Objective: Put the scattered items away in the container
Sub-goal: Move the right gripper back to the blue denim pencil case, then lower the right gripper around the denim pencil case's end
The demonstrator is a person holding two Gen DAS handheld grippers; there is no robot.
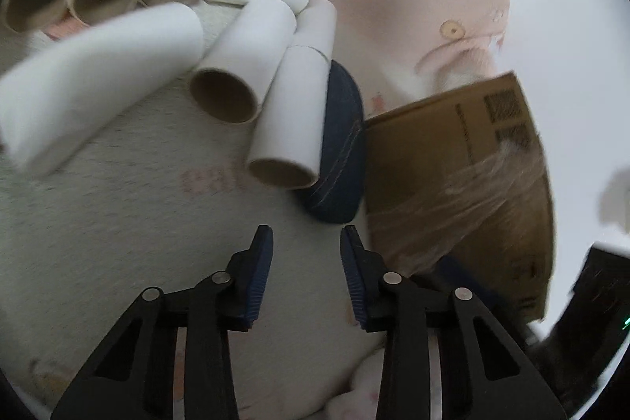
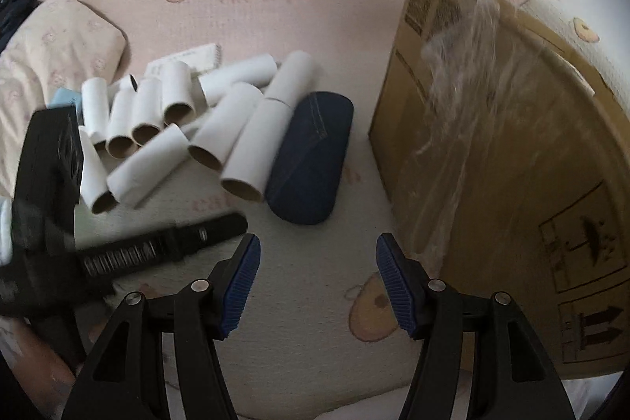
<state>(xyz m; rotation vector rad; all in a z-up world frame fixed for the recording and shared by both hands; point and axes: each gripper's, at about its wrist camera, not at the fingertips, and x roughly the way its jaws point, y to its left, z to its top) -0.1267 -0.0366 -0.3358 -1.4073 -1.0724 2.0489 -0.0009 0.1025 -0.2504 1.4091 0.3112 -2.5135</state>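
Cardboard tubes [image 2: 252, 144]: heaped ahead-left of right gripper [image 2: 318, 262], beside navy case [image 2: 311, 160]
box [image 2: 492, 164]: ahead-right
left gripper [image 1: 307, 247]: narrower, empty
right gripper: wide, empty
step: approach; next, close on one tube

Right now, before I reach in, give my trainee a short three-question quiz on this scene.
1. True or false: the left hand-held gripper holds a cardboard tube.
2. What lies between the nearest cardboard tube and the cardboard box? A) mug B) dark blue case C) spoon
3. What is stuck across the box's side?

Key: 1 false, its jaws are apart with nothing between them. 2 B. 3 clear tape.
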